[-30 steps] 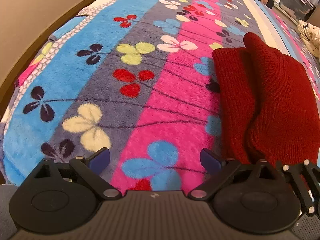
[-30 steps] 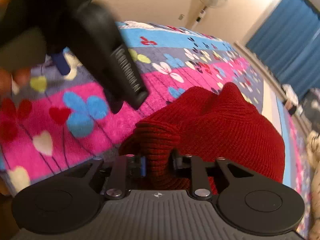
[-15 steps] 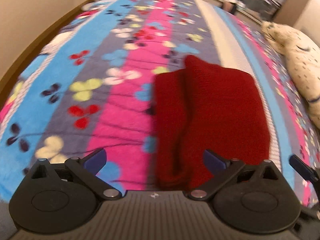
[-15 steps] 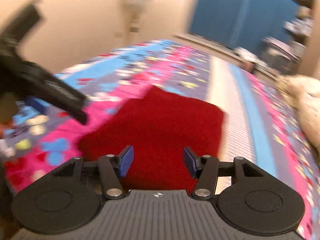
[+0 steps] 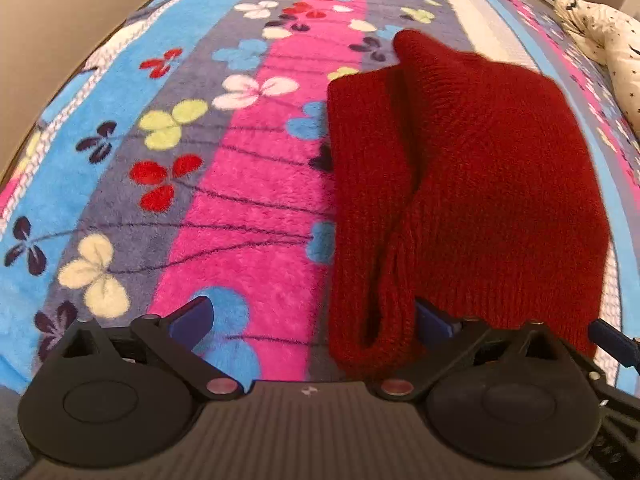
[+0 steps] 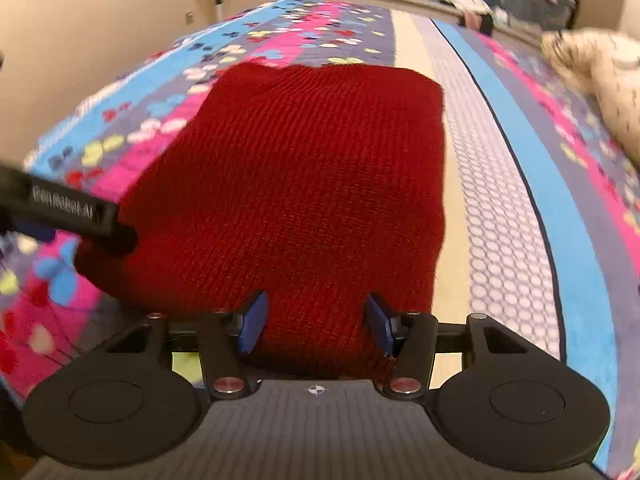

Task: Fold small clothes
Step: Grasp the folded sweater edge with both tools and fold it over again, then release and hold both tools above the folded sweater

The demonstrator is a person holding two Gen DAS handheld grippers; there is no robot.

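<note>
My right gripper (image 6: 316, 326), jaws just opened and holding nothing, hovers over the sweater's (image 6: 304, 168) near edge; left gripper (image 5: 312, 320) is open beside its left fold.

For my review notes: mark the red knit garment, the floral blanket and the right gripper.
red knit garment (image 6: 312, 184): right wrist view, middle of top layer.
floral blanket (image 5: 256, 184): left wrist view, bare pink stripe.
right gripper (image 6: 316, 320): right wrist view, between its fingertips.

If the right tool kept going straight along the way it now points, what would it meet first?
Most likely the red knit garment: it fills the view between the open fingers of the right tool and lies folded on the floral blanket. How far off it is cannot be judged.
</note>
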